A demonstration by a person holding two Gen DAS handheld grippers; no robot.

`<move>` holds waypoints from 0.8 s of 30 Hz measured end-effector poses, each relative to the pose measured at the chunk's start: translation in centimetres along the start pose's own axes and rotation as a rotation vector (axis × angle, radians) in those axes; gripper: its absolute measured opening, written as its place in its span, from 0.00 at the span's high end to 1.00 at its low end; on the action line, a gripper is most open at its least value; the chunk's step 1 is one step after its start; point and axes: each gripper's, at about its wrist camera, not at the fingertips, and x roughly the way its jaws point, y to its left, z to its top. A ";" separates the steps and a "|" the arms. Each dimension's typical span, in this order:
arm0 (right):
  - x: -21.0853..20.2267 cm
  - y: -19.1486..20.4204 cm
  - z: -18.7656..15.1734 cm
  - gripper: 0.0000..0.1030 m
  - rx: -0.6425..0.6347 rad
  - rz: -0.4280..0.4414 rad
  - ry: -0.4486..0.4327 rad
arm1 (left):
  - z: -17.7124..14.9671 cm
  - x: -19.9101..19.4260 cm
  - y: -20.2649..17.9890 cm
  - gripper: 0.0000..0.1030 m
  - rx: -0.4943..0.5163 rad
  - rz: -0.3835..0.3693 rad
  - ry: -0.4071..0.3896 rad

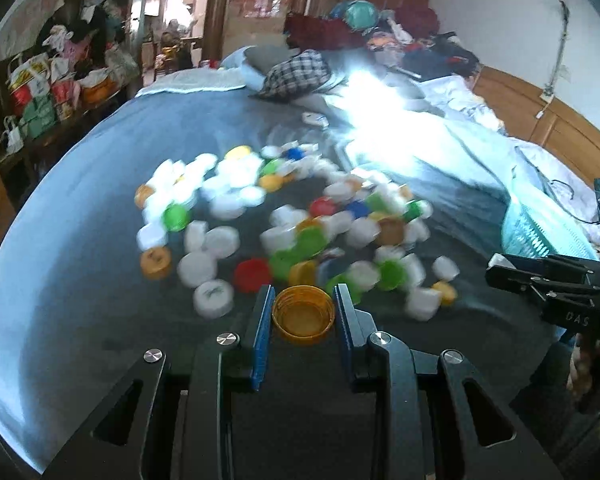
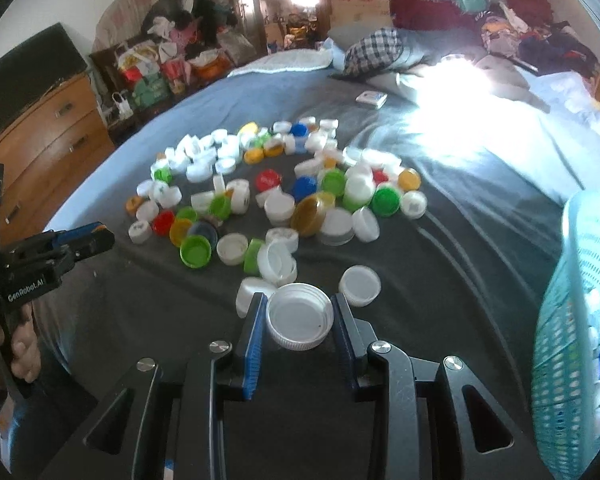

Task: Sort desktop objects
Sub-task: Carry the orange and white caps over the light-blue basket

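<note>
Above the grey bedspread (image 2: 440, 264) | left gripper (image 1: 303, 312) clamping orange cap (image 1: 303, 318); right gripper (image 2: 300, 322) clamping white cap (image 2: 300, 320) | gripping across rims; seeming light, stiff, slippery.

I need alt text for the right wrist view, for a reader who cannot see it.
The right gripper is shut on a white bottle cap, open side up, above a dark grey bedsheet. Beyond lies a spread of many white, green, yellow, red and blue caps; a turquoise mesh basket with caps inside stands at the right edge.
</note>
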 end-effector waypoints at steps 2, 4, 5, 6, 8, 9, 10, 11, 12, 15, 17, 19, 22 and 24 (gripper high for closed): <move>-1.4 -0.3 0.6 0.67 -0.001 -0.007 -0.025 | 0.8 0.0 -1.5 0.76 0.001 -0.011 -0.006; -2.8 -0.8 1.2 0.67 -0.007 -0.021 -0.049 | 1.7 0.0 -3.1 0.76 -0.002 -0.032 -0.015; -3.3 -1.0 1.5 0.67 -0.007 -0.028 -0.059 | 2.1 0.0 -3.9 0.76 0.002 -0.037 -0.020; -3.9 -1.3 1.7 0.67 -0.004 -0.035 -0.069 | 2.8 0.1 -5.0 0.76 0.008 -0.046 -0.024; -5.5 -2.2 2.5 0.67 0.010 -0.055 -0.096 | 3.8 0.2 -6.8 0.76 0.009 -0.070 -0.032; -6.1 -2.6 2.7 0.67 0.016 -0.065 -0.107 | 4.1 0.2 -7.6 0.76 0.015 -0.072 -0.033; -6.9 -3.2 3.0 0.67 0.024 -0.077 -0.119 | 4.7 0.3 -8.7 0.76 0.028 -0.080 -0.036; -7.7 -3.9 3.3 0.67 0.032 -0.089 -0.132 | 5.1 0.2 -9.6 0.76 0.037 -0.088 -0.040; -8.2 -4.2 3.5 0.67 0.035 -0.098 -0.139 | 5.6 0.1 -10.6 0.76 0.048 -0.093 -0.046; -10.2 -6.0 3.9 0.67 0.049 -0.137 -0.172 | 7.1 0.0 -13.7 0.76 0.074 -0.131 -0.060; -11.4 -7.4 4.0 0.67 0.064 -0.161 -0.183 | 7.8 0.1 -15.3 0.76 0.081 -0.155 -0.062; -12.3 -8.7 4.0 0.67 0.079 -0.179 -0.191 | 8.6 0.3 -17.3 0.76 0.091 -0.177 -0.061; -13.9 -11.0 3.9 0.67 0.107 -0.210 -0.199 | 9.7 0.5 -20.4 0.76 0.118 -0.208 -0.069; -15.0 -12.3 3.7 0.67 0.120 -0.231 -0.205 | 10.5 0.5 -22.8 0.76 0.152 -0.229 -0.080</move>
